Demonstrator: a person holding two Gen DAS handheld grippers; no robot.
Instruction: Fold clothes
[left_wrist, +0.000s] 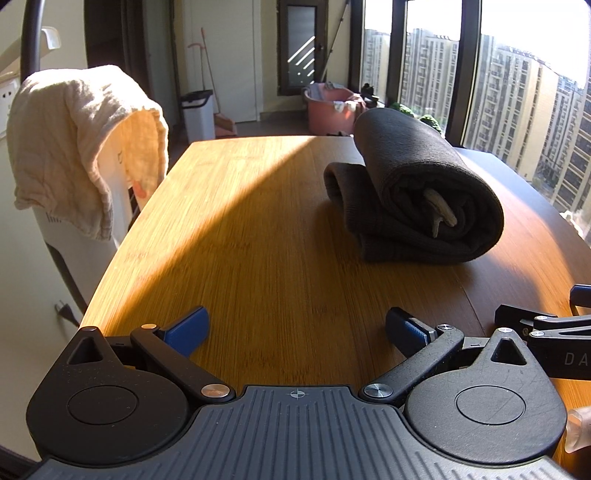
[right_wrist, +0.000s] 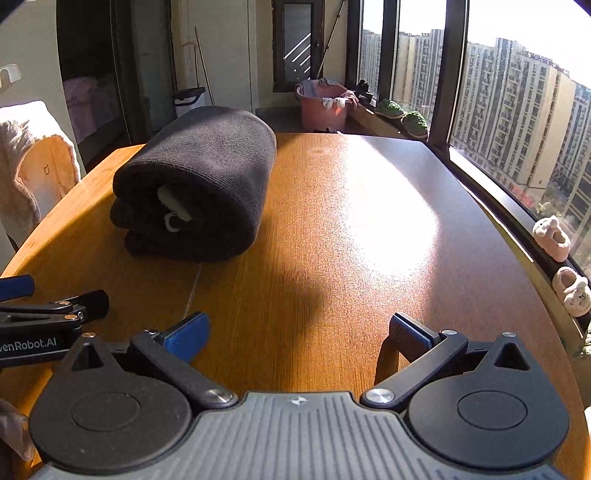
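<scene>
A dark grey garment (left_wrist: 417, 188) lies folded into a thick bundle on the wooden table (left_wrist: 258, 236), with a pale drawstring showing at its near end. In the right wrist view the same bundle (right_wrist: 199, 188) sits ahead and to the left. My left gripper (left_wrist: 297, 328) stands open above the near table edge, well short of the bundle, with nothing between its blue pads. My right gripper (right_wrist: 299, 332) is open too, empty, to the right of the bundle. Each gripper shows at the edge of the other's view.
A cream cloth (left_wrist: 81, 144) hangs over a white appliance left of the table. Small plush slippers (right_wrist: 554, 240) sit on the window ledge at the right. A pink tub (right_wrist: 325, 107) and a white bin (left_wrist: 197, 114) stand on the floor beyond the table.
</scene>
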